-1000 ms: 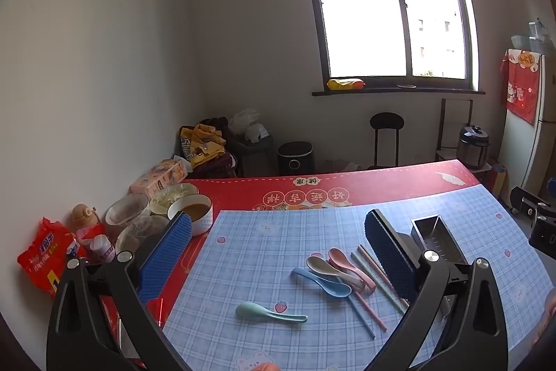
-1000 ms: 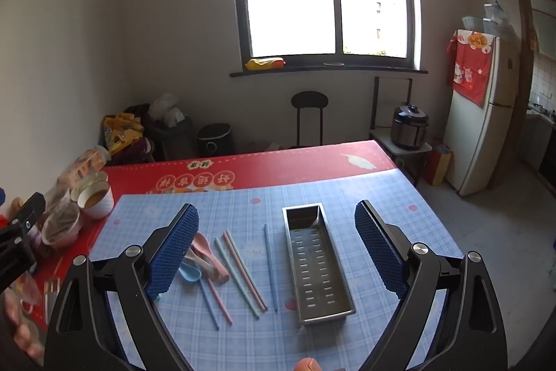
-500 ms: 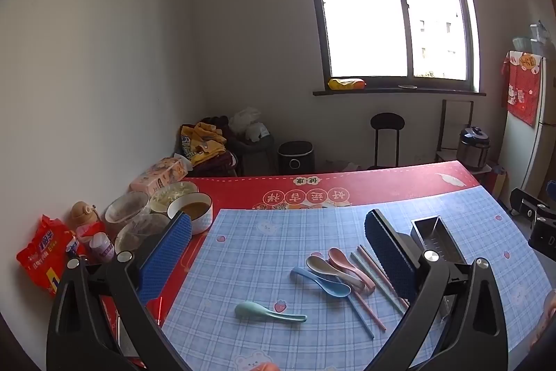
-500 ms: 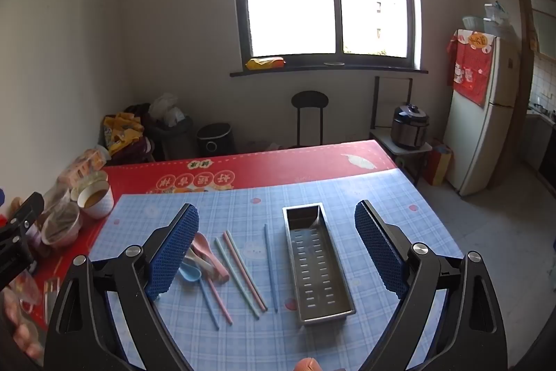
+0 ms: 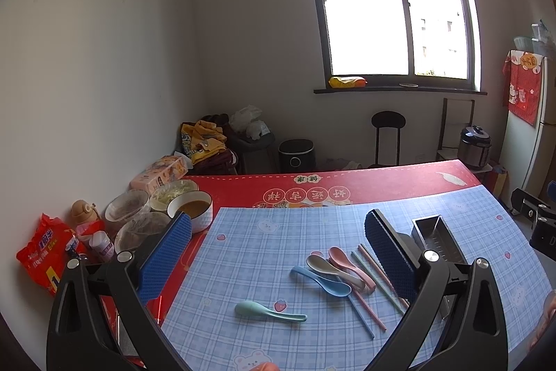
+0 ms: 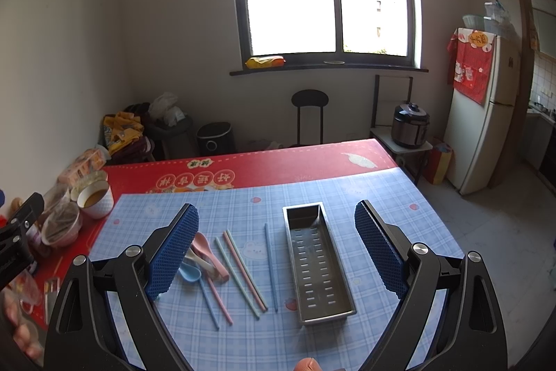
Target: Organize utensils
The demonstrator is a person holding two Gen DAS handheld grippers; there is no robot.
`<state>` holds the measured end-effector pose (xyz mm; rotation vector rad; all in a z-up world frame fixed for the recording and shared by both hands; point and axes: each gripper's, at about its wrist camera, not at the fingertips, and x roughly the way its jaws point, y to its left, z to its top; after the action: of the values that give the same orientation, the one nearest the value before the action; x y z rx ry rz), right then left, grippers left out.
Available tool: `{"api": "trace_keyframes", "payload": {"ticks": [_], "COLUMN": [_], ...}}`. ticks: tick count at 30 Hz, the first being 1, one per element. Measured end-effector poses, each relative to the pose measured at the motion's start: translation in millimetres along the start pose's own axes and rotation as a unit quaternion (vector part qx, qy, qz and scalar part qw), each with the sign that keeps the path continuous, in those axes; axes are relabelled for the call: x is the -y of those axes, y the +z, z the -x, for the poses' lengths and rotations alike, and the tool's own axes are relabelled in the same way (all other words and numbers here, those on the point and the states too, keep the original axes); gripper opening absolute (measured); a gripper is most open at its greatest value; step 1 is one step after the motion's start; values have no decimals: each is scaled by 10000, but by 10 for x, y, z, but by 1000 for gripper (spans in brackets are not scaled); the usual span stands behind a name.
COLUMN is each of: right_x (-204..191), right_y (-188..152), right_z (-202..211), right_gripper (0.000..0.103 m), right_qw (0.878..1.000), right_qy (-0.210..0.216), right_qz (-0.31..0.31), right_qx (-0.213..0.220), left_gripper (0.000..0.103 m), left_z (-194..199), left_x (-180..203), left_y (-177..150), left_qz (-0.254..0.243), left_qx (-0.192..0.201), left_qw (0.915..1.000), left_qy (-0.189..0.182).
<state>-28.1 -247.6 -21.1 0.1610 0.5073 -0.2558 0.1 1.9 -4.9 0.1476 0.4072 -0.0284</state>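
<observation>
Left tongs (image 5: 278, 246): spread wide, blue ribbed pads empty, held above the near-left part of the desk
Right tongs (image 6: 276, 244): spread wide, nothing between the pads, held above the near edge of the desk, framing the tray
Desk (image 6: 347, 193): blue checked mat over a red cloth printed with characters along the far side
Metal tray (image 6: 318, 261): long perforated steel tray on the right half of the mat, lengthwise away from the camera, holding no utensils
Green spoon (image 5: 269, 311): lies alone on the mat, near the front, well apart from the other spoons
Blue spoon (image 5: 321, 280): front of a cluster of three, bowl pointing left in the left wrist view
Grey spoon (image 5: 325, 265): just behind the blue spoon, touching or overlapping it
Pink spoon (image 5: 349, 268): rearmost of the cluster, handle crossing toward the chopsticks
Chopsticks (image 6: 239, 268): green and pink sticks lie side by side between spoons and tray; a pink and a blue one run under the spoon cluster
Single blue chopstick (image 6: 271, 266): lies apart, just left of the tray and roughly parallel to it
Bowls (image 5: 189, 211): several at the left edge of the desk on the red cloth, one with brown liquid
Red snack packet (image 5: 45, 252): at the far left, beside the bowls
Person: only a fingertip (image 6: 307, 364) shows at the bottom edge, right wrist view
</observation>
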Motion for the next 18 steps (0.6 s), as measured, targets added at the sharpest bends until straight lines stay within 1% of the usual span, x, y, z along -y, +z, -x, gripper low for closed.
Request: {"api": "trace_keyframes", "payload": {"ticks": [8,18], "right_x": [10,-6], "right_y": [30,-24], "right_z": [14,-88], "right_gripper": [89,89], "right_qw": [10000,10000], "right_qy": [3,8], "right_qz": [-7,-20], "right_qx": [-11,-36], "left_gripper": [98,98], "left_z": [-8,-15], "left_x": [-4,-26], "left_y": [9,17], "left_qz": [-2,8], "left_qx": [-9,-21], "left_qw": [10000,10000], "left_qy": [-3,-2]}}
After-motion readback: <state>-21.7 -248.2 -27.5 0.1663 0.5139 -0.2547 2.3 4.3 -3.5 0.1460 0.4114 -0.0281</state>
